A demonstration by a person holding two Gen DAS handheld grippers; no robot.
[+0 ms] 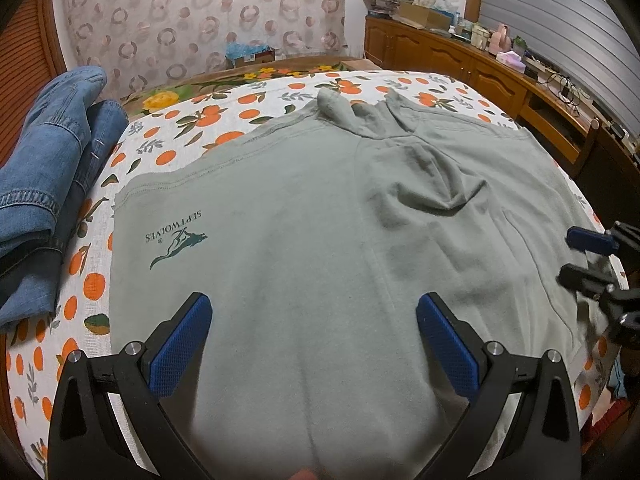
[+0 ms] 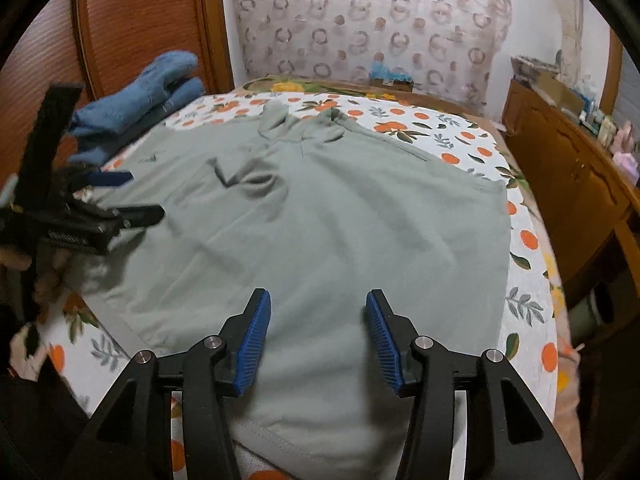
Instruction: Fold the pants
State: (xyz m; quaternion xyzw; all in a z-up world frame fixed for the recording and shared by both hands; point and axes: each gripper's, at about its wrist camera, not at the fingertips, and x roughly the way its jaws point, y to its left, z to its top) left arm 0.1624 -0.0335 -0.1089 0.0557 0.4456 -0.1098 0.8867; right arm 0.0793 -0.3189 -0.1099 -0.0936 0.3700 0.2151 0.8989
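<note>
Grey-green pants (image 1: pixel 300 208) lie spread flat on the bed, with a dark green wolf logo (image 1: pixel 178 242) near their left edge and wrinkles around the middle seam. My left gripper (image 1: pixel 314 308) hovers over the near part of the cloth, jaws wide open with nothing between the pads. In the right wrist view the same pants (image 2: pixel 340 220) fill the centre. My right gripper (image 2: pixel 318 300) stands open above their near hem, its blue pads apart and not pressing on the cloth. Each gripper shows in the other's view: the right gripper (image 1: pixel 580 256) at the right edge, the left gripper (image 2: pixel 140 196) at the left.
A pile of folded blue jeans (image 1: pixel 48 168) (image 2: pixel 140 96) sits at the bed's left side by the wooden headboard (image 2: pixel 140 20). The orange-print sheet (image 1: pixel 248 108) (image 2: pixel 528 240) borders the pants. A cluttered wooden cabinet (image 1: pixel 480 68) (image 2: pixel 580 184) runs along the right.
</note>
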